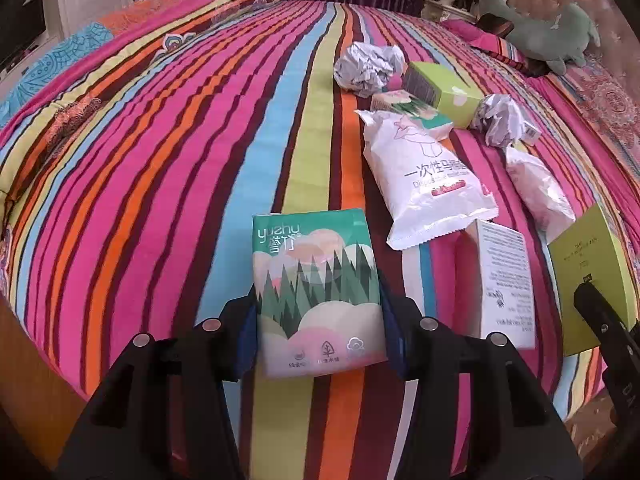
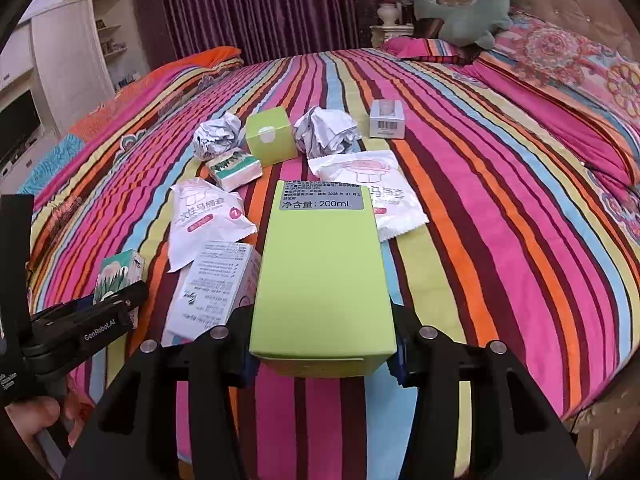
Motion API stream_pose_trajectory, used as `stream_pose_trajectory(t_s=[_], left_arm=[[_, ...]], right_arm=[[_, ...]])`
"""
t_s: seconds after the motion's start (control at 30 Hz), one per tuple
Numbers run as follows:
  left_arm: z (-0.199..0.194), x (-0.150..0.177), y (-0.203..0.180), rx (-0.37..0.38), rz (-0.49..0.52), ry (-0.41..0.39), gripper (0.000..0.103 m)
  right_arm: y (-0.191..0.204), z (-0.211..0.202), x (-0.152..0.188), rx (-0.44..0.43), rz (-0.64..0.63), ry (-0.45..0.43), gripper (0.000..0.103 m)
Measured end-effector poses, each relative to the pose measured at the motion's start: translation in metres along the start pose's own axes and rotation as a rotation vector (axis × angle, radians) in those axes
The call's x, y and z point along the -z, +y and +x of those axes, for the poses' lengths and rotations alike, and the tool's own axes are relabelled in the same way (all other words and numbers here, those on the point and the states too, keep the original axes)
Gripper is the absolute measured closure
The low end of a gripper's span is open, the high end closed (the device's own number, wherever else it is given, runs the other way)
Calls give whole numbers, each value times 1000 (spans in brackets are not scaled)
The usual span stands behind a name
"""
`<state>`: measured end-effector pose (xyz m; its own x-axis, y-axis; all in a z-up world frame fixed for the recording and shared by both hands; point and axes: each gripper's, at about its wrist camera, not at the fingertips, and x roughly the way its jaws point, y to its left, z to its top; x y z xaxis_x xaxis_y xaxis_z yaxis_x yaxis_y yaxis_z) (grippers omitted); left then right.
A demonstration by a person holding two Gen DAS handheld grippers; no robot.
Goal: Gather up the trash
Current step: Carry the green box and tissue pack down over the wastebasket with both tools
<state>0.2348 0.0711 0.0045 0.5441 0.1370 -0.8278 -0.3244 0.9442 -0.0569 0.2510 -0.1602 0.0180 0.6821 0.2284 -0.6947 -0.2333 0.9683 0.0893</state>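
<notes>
My left gripper (image 1: pixel 318 336) is shut on a tissue pack (image 1: pixel 316 288) printed with green trees, held above the striped bed. It also shows in the right wrist view (image 2: pixel 116 280). My right gripper (image 2: pixel 322 340) is shut on a tall lime-green box (image 2: pixel 322 276); this box also shows in the left wrist view (image 1: pixel 588 284). On the bed lie a white box with text (image 2: pixel 212 288), two white sachets (image 2: pixel 208 220) (image 2: pixel 372 188), two crumpled paper balls (image 2: pixel 218 136) (image 2: pixel 326 132), a small green cube box (image 2: pixel 270 136), a second tissue pack (image 2: pixel 234 168) and a small grey box (image 2: pixel 386 120).
The striped bedspread (image 2: pixel 480 200) covers the whole bed. A green plush toy (image 2: pixel 468 12) and patterned pillows (image 2: pixel 568 60) lie at the headboard on the right. Purple curtains (image 2: pixel 256 8) hang behind. White shelving (image 2: pixel 72 60) stands at left. The bed's wooden edge (image 1: pixel 24 360) is near.
</notes>
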Motion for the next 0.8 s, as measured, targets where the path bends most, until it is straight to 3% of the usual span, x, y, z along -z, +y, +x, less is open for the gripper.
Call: stream_pose_trajectory(t_s=[0.27,0.53,0.8], left_arm=[[-40,13,11,32,29,-52,52],[-75,43,27,62,73,-75,52],[-98,97,42,80,123,-43,52]], right_arm=[[-7,-36,11,-4,80,-18,56],[-2,-73,36,-68,170,-21,57],[12,-94,77,-108,245,68,57]])
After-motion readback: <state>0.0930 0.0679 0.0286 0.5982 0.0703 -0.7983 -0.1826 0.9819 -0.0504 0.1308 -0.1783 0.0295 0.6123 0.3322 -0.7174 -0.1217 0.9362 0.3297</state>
